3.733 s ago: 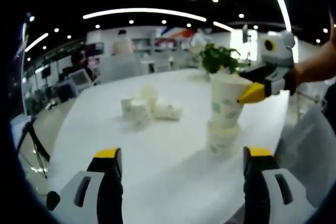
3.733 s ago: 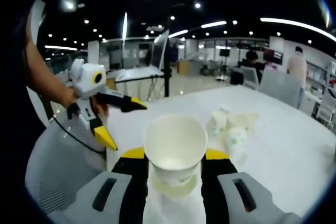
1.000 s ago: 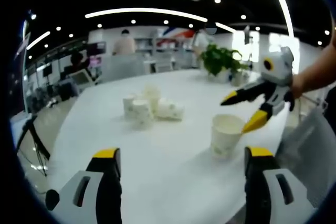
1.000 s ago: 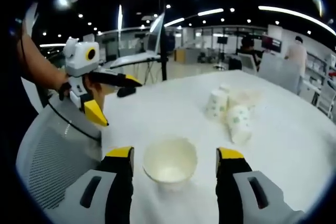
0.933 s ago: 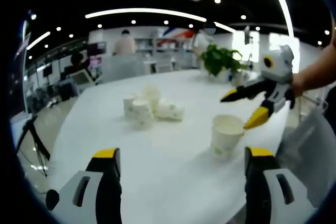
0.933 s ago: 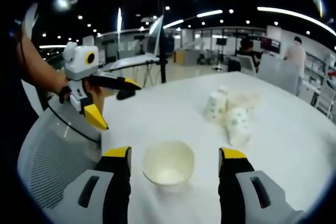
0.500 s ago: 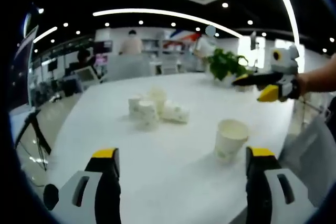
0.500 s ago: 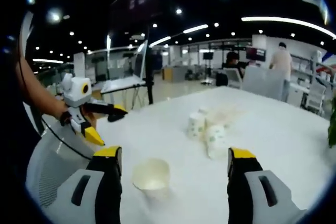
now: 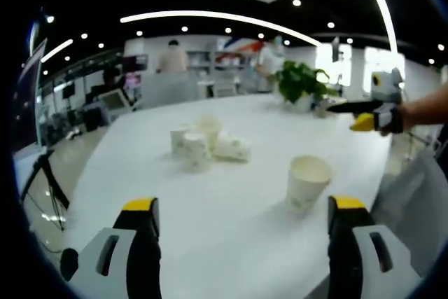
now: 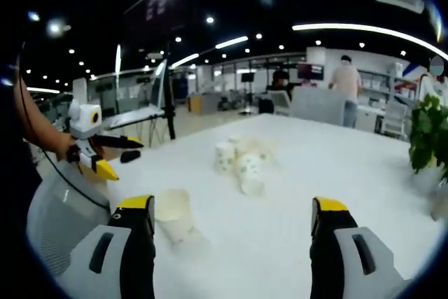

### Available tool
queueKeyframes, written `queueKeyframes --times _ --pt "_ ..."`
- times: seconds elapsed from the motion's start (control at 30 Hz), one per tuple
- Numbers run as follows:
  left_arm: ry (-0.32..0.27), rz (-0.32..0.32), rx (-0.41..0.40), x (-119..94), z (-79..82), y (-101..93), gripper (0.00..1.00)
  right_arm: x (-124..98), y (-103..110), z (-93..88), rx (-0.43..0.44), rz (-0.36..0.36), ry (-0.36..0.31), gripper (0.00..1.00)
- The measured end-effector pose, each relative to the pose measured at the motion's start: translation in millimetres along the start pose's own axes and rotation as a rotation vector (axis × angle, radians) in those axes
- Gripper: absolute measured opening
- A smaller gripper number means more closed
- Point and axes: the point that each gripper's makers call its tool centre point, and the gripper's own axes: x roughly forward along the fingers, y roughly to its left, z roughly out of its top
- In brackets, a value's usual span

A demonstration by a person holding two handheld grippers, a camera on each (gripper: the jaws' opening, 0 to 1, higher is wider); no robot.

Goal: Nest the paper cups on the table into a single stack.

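A short stack of nested white paper cups (image 9: 308, 183) stands upright on the white table (image 9: 210, 222), near its right edge. In the right gripper view the same stack (image 10: 175, 216) sits just right of the left jaw. Several loose paper cups (image 9: 206, 144) huddle together farther back on the table; some stand and one lies on its side. That huddle of cups (image 10: 241, 159) lies ahead in the right gripper view. My left gripper (image 9: 243, 208) is open and holds nothing. My right gripper (image 10: 232, 208) is open and holds nothing, and it hovers high to the right of the stack as the right gripper (image 9: 364, 111).
A potted plant (image 9: 301, 82) stands at the table's far edge, seen again as the plant (image 10: 428, 141) at the right. A grey mesh chair (image 10: 56, 223) sits at the near table edge. People and desks fill the office behind. The left gripper (image 10: 91, 143) shows beyond the chair.
The right gripper let go of the cup it had nested into the stack, then pulled back and up, turning toward the loose cups. The left gripper has hardly moved.
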Motion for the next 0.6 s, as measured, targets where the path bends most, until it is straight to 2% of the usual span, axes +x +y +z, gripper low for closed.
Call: queueKeyframes --times 0.27,0.4,0.6 --pt "-0.023 0.042 -0.054 -3 4.0 13.2 0.99 -15 -15 -11.0 0.012 -0.039 0.005 0.96" --pt "-0.017 0.041 -0.038 -2 3.4 10.4 0.99 -23 -25 -12.3 -0.009 -0.073 -0.021 1.0" --pt "-0.011 0.043 -0.027 -1 2.7 11.0 0.99 -30 -32 -19.8 -0.011 -0.1 -0.018 1.0"
